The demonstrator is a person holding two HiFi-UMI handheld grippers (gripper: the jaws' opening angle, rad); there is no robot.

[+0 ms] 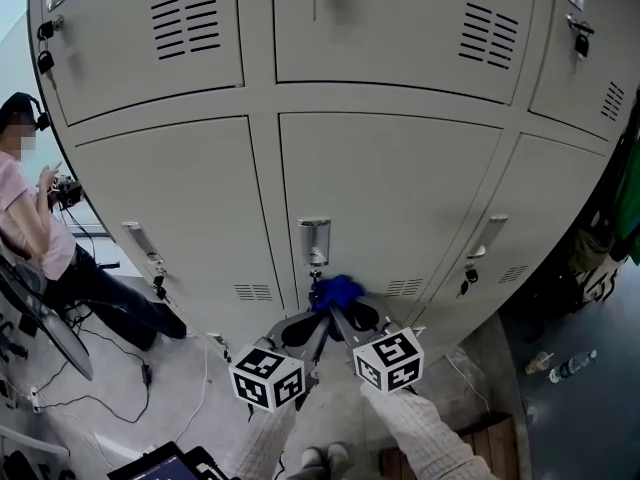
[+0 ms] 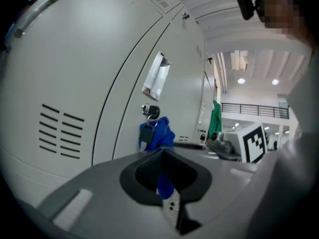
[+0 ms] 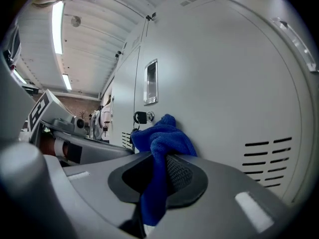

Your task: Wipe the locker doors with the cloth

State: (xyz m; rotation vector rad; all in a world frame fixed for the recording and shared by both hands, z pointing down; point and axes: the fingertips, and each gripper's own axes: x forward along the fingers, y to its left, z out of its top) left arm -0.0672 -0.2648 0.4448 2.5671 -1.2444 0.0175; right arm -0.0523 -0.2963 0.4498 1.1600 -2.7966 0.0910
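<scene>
Head view has the cloth (image 1: pixel 337 290) bunched against the lower middle locker door (image 1: pixel 390 198), just under its lock (image 1: pixel 316 258). Left gripper (image 2: pixel 163 180) has its jaws closed on a thin strip of the cloth. Right gripper (image 3: pixel 157 180) has its jaws closed on a thicker fold, and the bunch touches the door

In the head view the crumpled blue microfibre cloth (image 1: pixel 337 290) hides the jaw tips of the left gripper (image 1: pixel 318 311) and the right gripper (image 1: pixel 346 314), the picture's upper edge cuts off the top row of pale grey metal locker doors (image 1: pixel 400 28), and its left edge cuts off the seated person in a pink top (image 1: pixel 22 218).
</scene>
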